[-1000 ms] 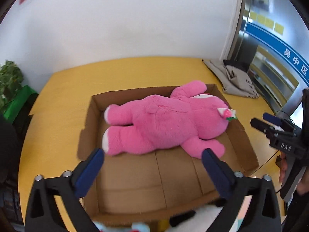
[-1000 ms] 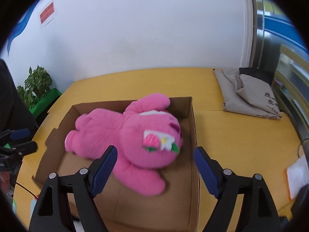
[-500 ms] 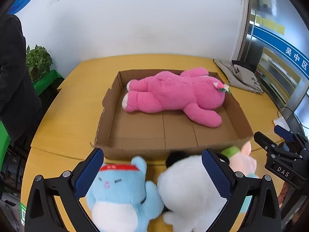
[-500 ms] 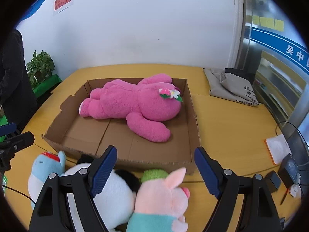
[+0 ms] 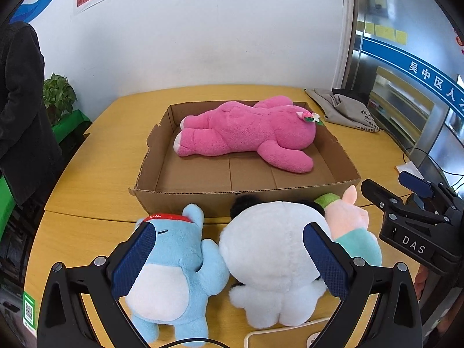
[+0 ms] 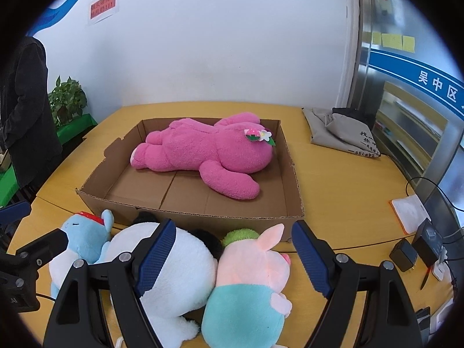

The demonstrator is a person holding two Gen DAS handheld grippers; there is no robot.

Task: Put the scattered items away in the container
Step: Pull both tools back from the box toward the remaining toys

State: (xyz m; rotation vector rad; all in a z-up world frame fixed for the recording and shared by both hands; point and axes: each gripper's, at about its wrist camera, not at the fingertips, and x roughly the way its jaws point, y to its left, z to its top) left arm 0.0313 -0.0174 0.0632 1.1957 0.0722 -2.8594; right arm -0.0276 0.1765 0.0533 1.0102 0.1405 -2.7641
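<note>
A pink plush bear [image 5: 246, 133] [image 6: 208, 150] lies face down in the shallow cardboard box [image 5: 185, 194] [image 6: 293, 174] on the yellow table. In front of the box lie a blue plush [image 5: 171, 275] [image 6: 84, 232], a white panda plush [image 5: 272, 261] [image 6: 179, 261] and a pink pig plush in teal [image 5: 351, 226] [image 6: 255, 278]. My left gripper [image 5: 229, 258] is open above the blue plush and the panda. My right gripper [image 6: 232, 258] is open above the panda and the pig, holding nothing.
A grey cloth bag [image 5: 345, 110] [image 6: 339, 130] lies at the table's far right. Chargers and cables [image 6: 420, 246] sit at the right edge. A person in black [image 5: 20, 116] and a potted plant [image 6: 68, 101] stand at left. A white cable [image 5: 275, 333] lies nearby.
Both grippers have pulled back from over the box toward the table's near edge, bringing the three loose plush toys into view. The pink bear stays in the box.
</note>
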